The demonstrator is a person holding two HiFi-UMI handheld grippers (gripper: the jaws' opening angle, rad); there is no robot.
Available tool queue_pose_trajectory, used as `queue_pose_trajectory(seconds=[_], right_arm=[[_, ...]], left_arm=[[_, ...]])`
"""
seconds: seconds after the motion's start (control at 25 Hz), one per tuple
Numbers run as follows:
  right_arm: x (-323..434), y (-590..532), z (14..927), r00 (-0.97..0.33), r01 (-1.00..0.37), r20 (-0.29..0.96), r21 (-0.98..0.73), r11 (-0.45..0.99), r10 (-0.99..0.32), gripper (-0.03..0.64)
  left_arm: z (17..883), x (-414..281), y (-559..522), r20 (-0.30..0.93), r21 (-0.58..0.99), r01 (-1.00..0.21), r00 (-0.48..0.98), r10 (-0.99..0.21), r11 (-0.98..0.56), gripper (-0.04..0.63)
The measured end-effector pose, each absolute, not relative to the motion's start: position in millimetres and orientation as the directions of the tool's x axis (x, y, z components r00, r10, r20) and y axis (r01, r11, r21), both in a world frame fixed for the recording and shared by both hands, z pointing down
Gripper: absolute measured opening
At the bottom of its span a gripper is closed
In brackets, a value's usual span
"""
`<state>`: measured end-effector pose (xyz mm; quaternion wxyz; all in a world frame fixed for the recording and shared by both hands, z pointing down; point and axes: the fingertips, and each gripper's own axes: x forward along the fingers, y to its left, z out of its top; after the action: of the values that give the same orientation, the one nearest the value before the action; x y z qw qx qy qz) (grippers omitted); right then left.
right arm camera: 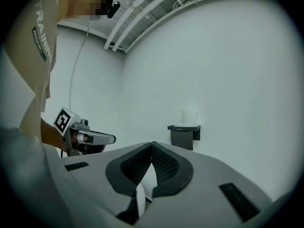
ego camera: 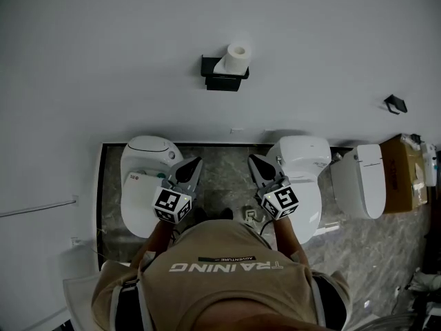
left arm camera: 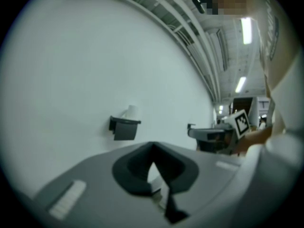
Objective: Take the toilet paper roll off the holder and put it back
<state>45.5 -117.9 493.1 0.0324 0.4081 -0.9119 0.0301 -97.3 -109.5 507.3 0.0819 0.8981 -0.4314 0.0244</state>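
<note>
Clear air up to holder (ego camera: 222, 81) w/ roll (ego camera: 238, 55); toilets (ego camera: 148, 178) sit below, off path.

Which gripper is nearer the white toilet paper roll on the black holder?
Right, marginally. The right gripper sits almost straight below the white toilet paper roll; the left gripper sits below and further left. Both are far from it.

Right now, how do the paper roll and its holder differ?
The roll is white; the holder is black. The roll is round; the holder is boxy. The roll stands upright on top of the holder, which is fixed to the wall. Both are at one spot on that wall.
</note>
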Motion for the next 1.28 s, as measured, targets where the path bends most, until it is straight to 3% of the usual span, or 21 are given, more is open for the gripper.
queue_pose_trajectory(seconds=[0.56,0.92,1.28], right_arm=[[38.8,-78.9,506.2,-0.611,-0.789,0.131,-0.016,0.614,-0.781,0.014],[43.9,-39.3,491.5,-0.686,-0.727,0.055,-0.026,0.686,-0.726,0.014],[109.7,33.6,526.3,-0.681,-0.731,0.081,-0.12,0.671,-0.728,0.014]], left_arm=[[527.5,-88.5,-102.5,0.103,0.179,-0.696,0.716,-0.691,-0.695,-0.002],[529.0,-68.8,-58.3,0.118,0.172,-0.744,0.666,-0.737,-0.645,-0.002],[528.4,-29.5,22.5,0.161,0.135,-0.801,0.598,-0.785,-0.583,-0.002]])
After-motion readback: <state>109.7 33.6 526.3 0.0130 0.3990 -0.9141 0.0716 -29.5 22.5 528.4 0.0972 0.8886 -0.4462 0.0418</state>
